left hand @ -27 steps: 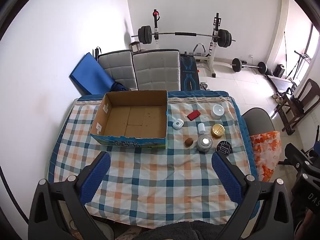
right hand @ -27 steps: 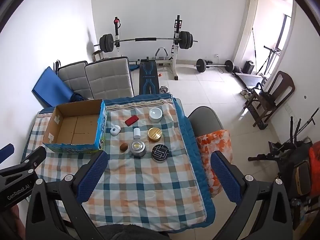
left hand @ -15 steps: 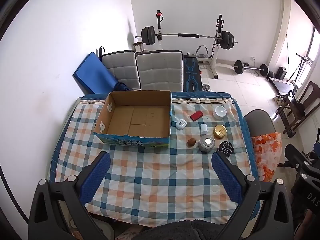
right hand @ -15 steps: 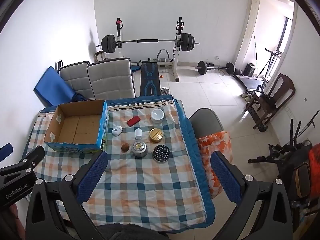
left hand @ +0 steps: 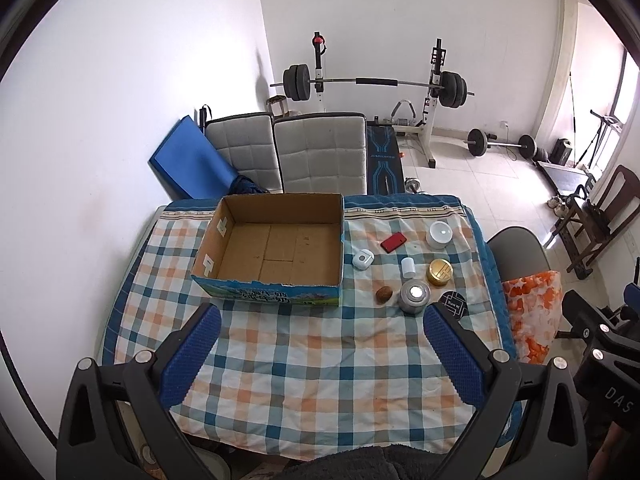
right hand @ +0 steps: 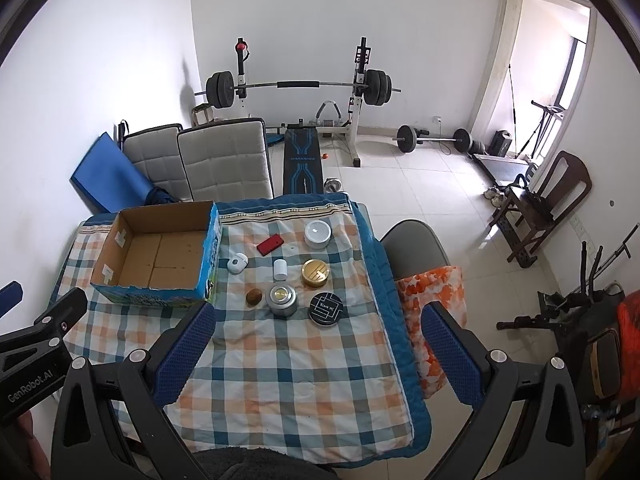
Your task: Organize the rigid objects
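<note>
Left gripper (left hand: 322,356) fingertip (left hand: 448,330) partly hides black tin (left hand: 454,303) — jaws wide.

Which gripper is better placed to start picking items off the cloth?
Probably the right gripper: it is open, and the silver tin and black tin lie just ahead between its fingers. The left gripper, also open, sits nearer the cardboard box.

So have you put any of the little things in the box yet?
Not yet. The cardboard box has nothing inside. Both tongs, left and right, are open and hold nothing. Left to do: the red case, white jar, gold tin, silver tin, black tin and other small things on the tablecloth.
</note>
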### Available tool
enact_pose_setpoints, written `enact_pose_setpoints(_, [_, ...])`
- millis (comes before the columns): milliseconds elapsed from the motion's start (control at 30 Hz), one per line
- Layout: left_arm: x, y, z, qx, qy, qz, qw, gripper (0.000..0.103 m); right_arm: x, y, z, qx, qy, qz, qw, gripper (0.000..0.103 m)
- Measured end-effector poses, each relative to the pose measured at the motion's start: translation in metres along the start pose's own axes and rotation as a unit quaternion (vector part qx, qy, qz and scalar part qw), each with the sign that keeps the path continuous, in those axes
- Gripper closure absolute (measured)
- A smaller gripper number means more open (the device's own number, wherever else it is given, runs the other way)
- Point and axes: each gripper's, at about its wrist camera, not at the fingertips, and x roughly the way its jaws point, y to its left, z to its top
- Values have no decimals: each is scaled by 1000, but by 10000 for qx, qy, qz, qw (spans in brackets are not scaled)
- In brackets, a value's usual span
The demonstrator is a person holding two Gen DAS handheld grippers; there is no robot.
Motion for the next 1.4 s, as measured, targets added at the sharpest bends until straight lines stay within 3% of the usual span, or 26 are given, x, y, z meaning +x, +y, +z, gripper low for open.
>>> enact_pose_setpoints(1400, [-6,-5,1,14,-52,-101,9999,0,-8,3,2,-10,-98,-70,9999,0])
